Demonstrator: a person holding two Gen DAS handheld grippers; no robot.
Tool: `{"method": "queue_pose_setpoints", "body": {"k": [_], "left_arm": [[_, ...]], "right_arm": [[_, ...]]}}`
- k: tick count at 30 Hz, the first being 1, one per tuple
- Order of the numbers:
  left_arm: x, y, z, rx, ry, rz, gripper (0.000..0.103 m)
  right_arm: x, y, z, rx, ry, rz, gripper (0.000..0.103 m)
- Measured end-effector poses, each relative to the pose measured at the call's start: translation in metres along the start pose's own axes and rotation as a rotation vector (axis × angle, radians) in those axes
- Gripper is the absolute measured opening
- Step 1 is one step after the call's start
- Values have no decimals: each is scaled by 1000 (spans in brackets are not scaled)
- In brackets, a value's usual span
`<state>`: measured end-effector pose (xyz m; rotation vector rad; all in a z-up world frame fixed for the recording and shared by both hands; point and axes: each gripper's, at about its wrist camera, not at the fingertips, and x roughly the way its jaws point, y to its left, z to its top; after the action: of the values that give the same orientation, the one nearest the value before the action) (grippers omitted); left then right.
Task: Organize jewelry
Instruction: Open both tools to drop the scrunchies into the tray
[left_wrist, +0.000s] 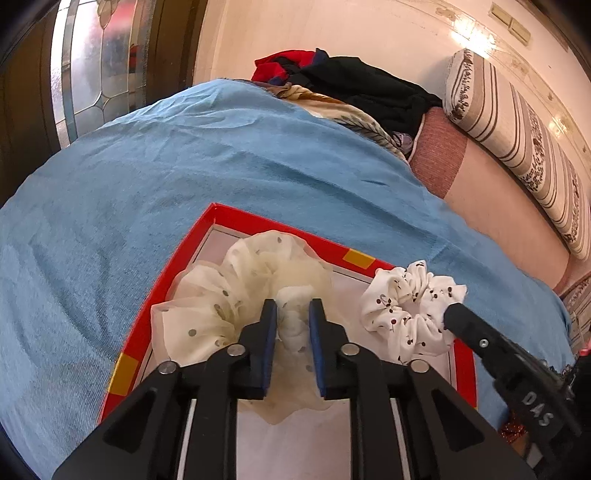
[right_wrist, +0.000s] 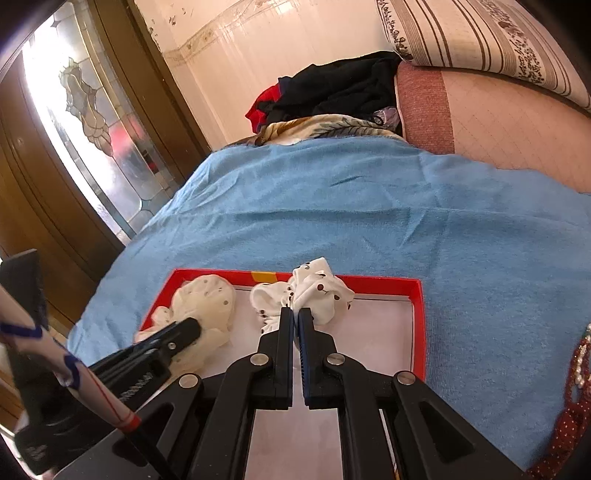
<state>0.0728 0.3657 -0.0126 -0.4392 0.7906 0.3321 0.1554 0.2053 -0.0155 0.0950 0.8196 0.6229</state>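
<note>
Looking down my left gripper (left_wrist: 292, 314), I see its jaws narrowly parted with a fold of the cream sheer scrunchie (left_wrist: 236, 295) between the pads; whether the pads press it I cannot tell. That scrunchie lies in the left part of the red tray (left_wrist: 207, 229), sprawled out, its longer spread running from the near left rim toward the far rim. My right gripper (right_wrist: 295, 321) is clamped tight on a pinch of the white cherry-print scrunchie (right_wrist: 317, 288), which hangs over the tray's far middle, beside the far rim, bunched with no clear axis. My worry: the sheer fabric may cling to the left pads and drag out of the tray when I pull away, and the cherry-print one sits so near the far rim that letting go there could drop it onto the blue towel (right_wrist: 369, 206). At the right edge, off the tray, beaded necklaces (right_wrist: 580, 362) lie on the towel. Beyond are piled clothes (right_wrist: 332, 88) and a striped bolster (right_wrist: 480, 33).
</note>
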Motion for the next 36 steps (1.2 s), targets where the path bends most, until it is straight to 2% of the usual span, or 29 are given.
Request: {"method": "queue_pose_setpoints", "body": {"k": [7, 12, 14, 16, 20, 22, 24, 28, 32, 33, 35, 36], "left_arm": [[4, 1, -1, -8, 24, 22, 33], [6, -6, -9, 35, 47, 71, 34], [7, -8, -13, 49, 58, 85, 36], [4, -11, -17, 56, 59, 103, 36], [-4, -11, -30, 30, 79, 115, 39], [-10, -15, -40, 40, 78, 133, 41], [-18, -20, -52, 56, 71, 150, 41], [-30, -37, -69, 99, 63, 132, 47], [-48, -61, -82, 181, 9, 125, 65], [-53, -66, -84, 202, -9, 133, 66], [-61, -70, -85, 223, -37, 133, 69], [-66, -71, -84, 222, -46, 130, 69]], "right_arm": [[11, -8, -3, 31, 26, 7, 7], [10, -10, -13, 60, 44, 4, 11], [5, -9, -14, 62, 29, -7, 21], [0, -7, -15, 41, 13, -33, 25], [-7, -6, -21, -2, 14, -73, 25], [-14, -13, -24, 14, 22, -65, 25], [-23, -21, -29, 35, 26, -63, 25], [-39, -31, -39, 54, 29, -67, 25], [-54, -37, -45, 69, 34, -68, 25], [-57, -37, -45, 69, 33, -68, 25], [-68, -35, -47, 67, 27, -60, 29], [-74, -34, -48, 67, 20, -57, 34]]}}
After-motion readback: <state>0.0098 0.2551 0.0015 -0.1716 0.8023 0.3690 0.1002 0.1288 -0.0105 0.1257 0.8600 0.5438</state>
